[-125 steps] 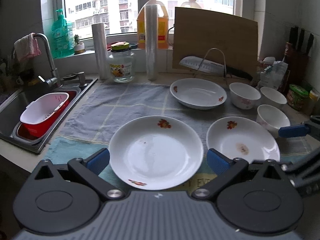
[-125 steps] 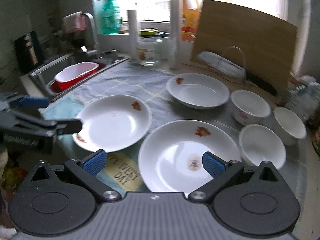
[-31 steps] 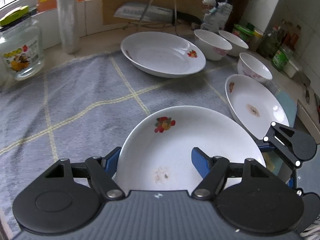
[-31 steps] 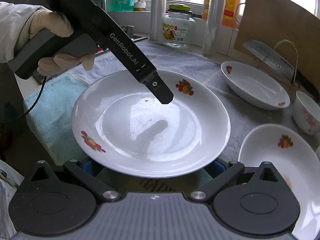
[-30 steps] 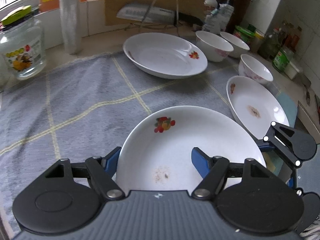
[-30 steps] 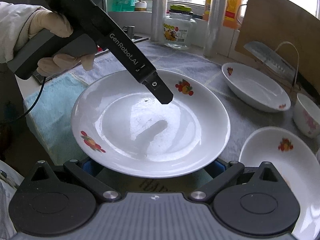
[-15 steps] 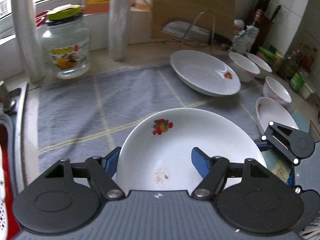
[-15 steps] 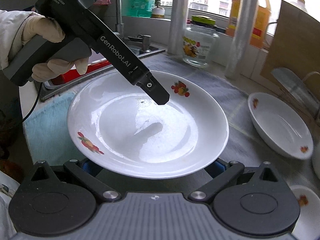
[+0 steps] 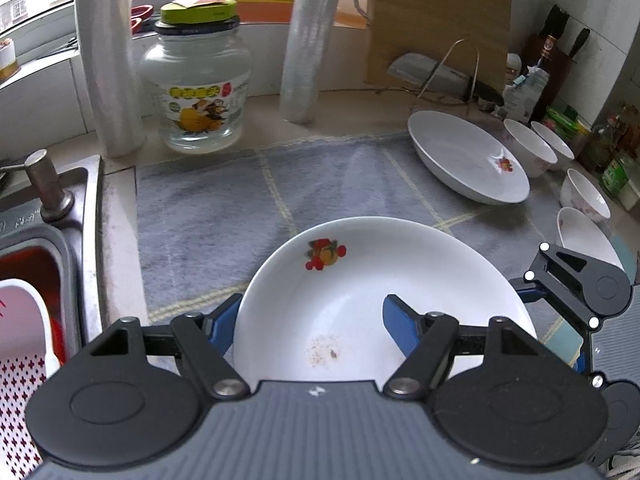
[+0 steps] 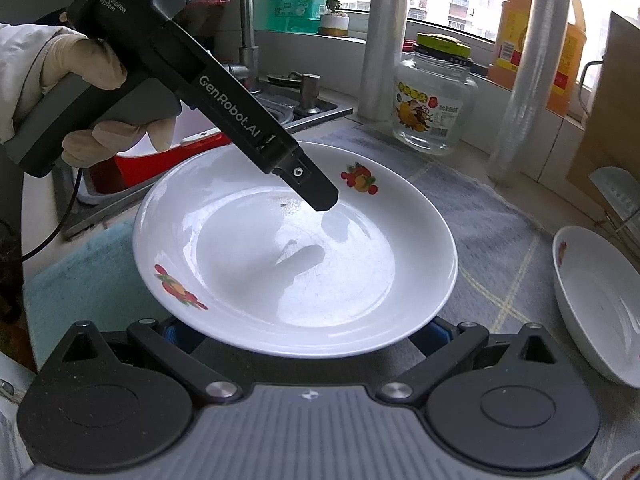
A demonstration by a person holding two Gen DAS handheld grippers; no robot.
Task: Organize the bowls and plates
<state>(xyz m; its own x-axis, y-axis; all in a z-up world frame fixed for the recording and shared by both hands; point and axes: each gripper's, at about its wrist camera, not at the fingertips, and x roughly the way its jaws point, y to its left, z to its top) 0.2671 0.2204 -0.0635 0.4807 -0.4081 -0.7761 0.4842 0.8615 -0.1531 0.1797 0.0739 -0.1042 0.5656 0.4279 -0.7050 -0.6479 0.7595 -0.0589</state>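
The left hand-held gripper [image 9: 310, 326] pinches the near rim of a white plate [image 9: 380, 280], one blue finger under the rim and the other resting inside the dish. The right hand-held gripper [image 10: 304, 334] sits at the opposite edge of the same plate [image 10: 296, 248]; its fingers are hidden beneath the rim, so I cannot tell whether they are clamped or only supporting it. The plate seems to be carried level above the grey cloth [image 9: 224, 200] on the counter [image 9: 120, 208], not resting on it.

The nearest stacking target is probably the deeper white plate [image 9: 468, 160], which lies forward and to the right of the left hand-held gripper, well apart; the small bowls [image 9: 528, 148] stand just beyond it. The right hand-held gripper is on the nearer side to it.

The plate is smooth glazed ceramic, round and shallow, with fruit decals on the rim and a small patch of crumbs near the centre. The glaze looks slippery, so tilting could let it slide.
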